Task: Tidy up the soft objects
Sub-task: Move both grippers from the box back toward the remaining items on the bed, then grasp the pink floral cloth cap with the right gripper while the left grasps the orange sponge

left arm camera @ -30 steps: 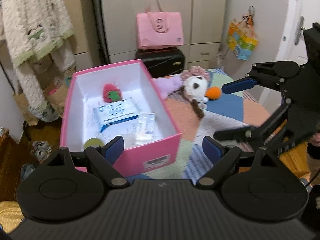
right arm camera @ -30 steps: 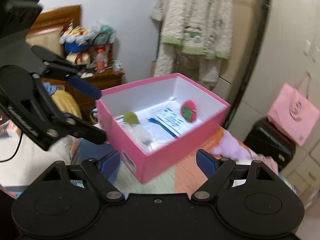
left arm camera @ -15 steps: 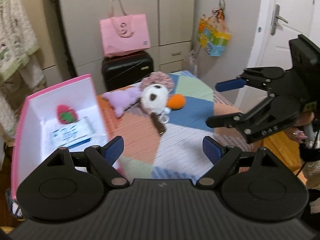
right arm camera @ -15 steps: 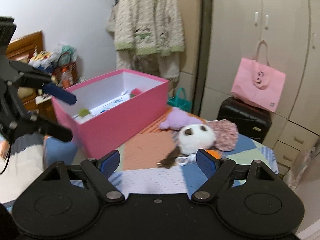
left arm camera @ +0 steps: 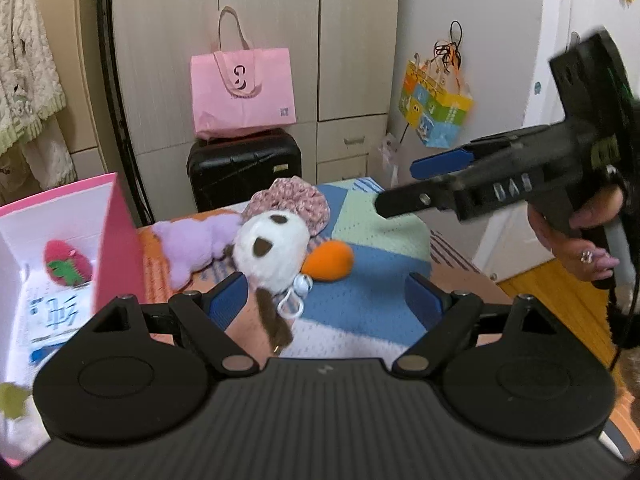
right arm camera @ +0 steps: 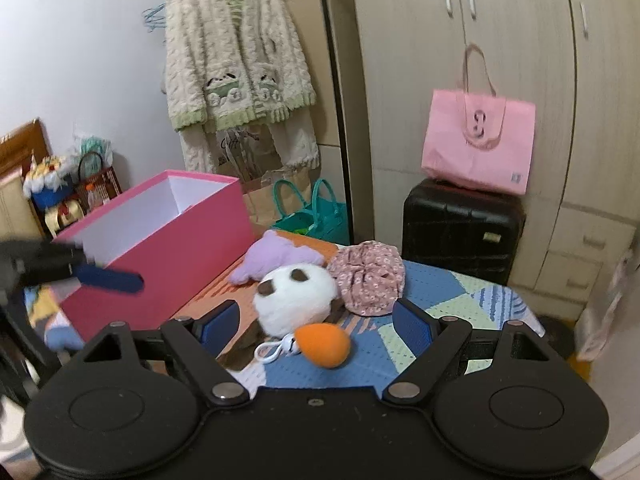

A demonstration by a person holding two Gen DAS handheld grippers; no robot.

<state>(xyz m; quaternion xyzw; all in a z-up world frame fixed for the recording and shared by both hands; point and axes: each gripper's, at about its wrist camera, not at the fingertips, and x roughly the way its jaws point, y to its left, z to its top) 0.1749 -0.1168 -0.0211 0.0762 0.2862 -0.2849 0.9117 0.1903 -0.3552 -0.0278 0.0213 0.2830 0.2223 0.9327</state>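
Both tools gape empty — left tool (left arm camera: 326,294), right tool (right arm camera: 314,320) — over the fluffy white round plush (right arm camera: 296,294) beside the pink cardboard box (right arm camera: 168,236); pinch its body, probably not the loop.

A white plush head (right arm camera: 294,300) with brown patches lies on the patchwork counter (right arm camera: 448,292), touching an orange plush ball (right arm camera: 324,344), a floral pink fabric piece (right arm camera: 370,280) and a lilac plush (right arm camera: 276,258). The open pink box (right arm camera: 168,236) stands beside them; a red-and-green plush (left arm camera: 66,266) lies inside, near its far wall.
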